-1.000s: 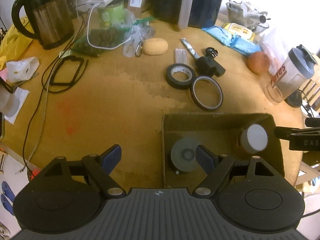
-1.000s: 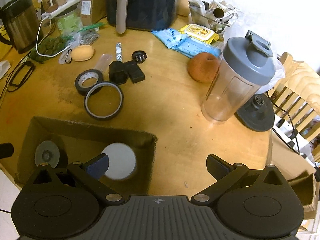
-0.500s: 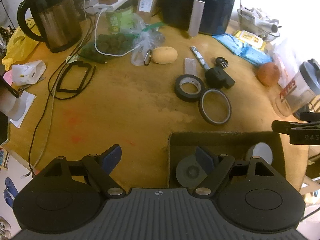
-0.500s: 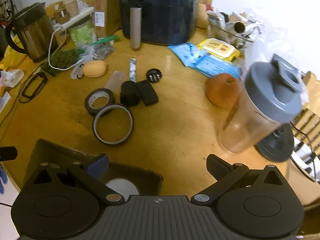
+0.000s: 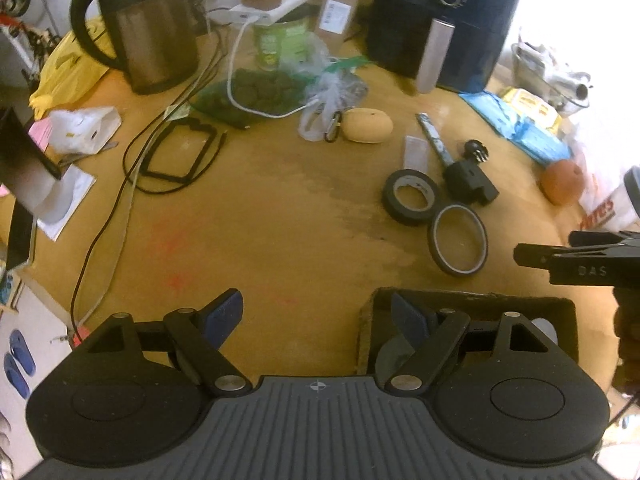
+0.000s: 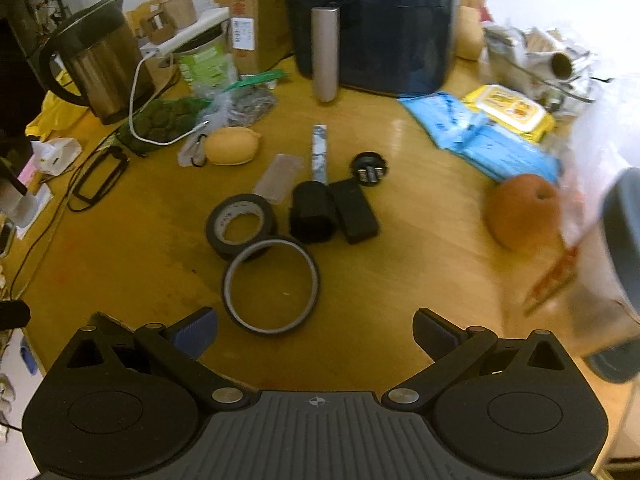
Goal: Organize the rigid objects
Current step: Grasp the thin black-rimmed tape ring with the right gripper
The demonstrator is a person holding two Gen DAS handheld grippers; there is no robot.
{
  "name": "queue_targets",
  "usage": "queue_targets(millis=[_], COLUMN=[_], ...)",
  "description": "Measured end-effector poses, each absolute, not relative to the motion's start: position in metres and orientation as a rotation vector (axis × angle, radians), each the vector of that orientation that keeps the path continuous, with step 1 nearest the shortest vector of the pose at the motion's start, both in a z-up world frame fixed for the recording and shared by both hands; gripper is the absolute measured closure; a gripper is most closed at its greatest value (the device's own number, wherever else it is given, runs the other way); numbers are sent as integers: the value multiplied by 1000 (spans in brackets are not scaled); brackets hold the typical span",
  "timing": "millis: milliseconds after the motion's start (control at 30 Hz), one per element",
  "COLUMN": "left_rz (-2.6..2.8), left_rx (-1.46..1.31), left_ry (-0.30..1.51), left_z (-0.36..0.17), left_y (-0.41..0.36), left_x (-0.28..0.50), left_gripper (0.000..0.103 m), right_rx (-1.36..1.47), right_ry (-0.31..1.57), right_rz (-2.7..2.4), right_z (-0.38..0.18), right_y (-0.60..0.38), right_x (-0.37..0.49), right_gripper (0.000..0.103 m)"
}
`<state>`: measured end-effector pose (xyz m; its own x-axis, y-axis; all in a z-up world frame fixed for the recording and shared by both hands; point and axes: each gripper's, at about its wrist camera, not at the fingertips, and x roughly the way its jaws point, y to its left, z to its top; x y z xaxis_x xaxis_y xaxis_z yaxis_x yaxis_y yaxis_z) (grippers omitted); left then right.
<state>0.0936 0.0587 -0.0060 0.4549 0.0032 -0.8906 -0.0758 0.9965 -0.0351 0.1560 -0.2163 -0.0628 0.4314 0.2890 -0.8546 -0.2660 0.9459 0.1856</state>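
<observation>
A thin brown tape ring (image 6: 271, 285) lies on the wooden table just beyond my right gripper (image 6: 314, 330), which is open and empty. Touching the ring's far side is a black tape roll (image 6: 241, 226), with a black cylinder (image 6: 312, 213) and a black block (image 6: 357, 211) to its right. My left gripper (image 5: 318, 314) is open and empty too; its right finger hangs over the cardboard box (image 5: 472, 305), where grey round things (image 5: 390, 354) show partly. The same ring (image 5: 458, 240) and roll (image 5: 412, 197) lie beyond the box. A finger of the right gripper (image 5: 576, 262) shows at the right edge.
At the back stand a kettle (image 6: 100, 64), a green can (image 6: 206, 62) and a black air fryer (image 6: 372, 20). An orange fruit (image 6: 522, 210), a blurred shaker bottle (image 6: 600, 248), blue packets (image 6: 488, 138), a yellow sponge (image 6: 234, 146) and cables (image 5: 176, 156) lie about.
Both grippers have drawn back from the box and tilted up. The right one has swung further over the table, so the tape ring now lies just ahead of it. Jaws unchanged.
</observation>
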Motion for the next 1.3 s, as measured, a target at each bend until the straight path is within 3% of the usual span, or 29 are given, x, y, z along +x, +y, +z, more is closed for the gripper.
queue_targets(millis=[333, 1000, 1067, 1100, 1300], left_rz=[95, 178, 173, 170, 141], left_rx=[-142, -200, -198, -197, -183], left_ry=[1122, 1125, 1122, 1121, 1110], left_z=[-18, -22, -22, -22, -20], left_y=[74, 91, 89, 88, 81], left_x=[86, 80, 81, 81, 85], left_gripper=[21, 21, 21, 21, 21], right_rx=[26, -311, -330, -341, -323], right_ry=[1113, 1092, 1077, 1082, 1073], right_rz=[428, 750, 753, 738, 711], right_z=[-94, -130, -128, -128, -123], right_y=[-188, -143, -142, -141, -145], right_x=[186, 213, 212, 213, 208], right_gripper=[0, 0, 3, 13, 13])
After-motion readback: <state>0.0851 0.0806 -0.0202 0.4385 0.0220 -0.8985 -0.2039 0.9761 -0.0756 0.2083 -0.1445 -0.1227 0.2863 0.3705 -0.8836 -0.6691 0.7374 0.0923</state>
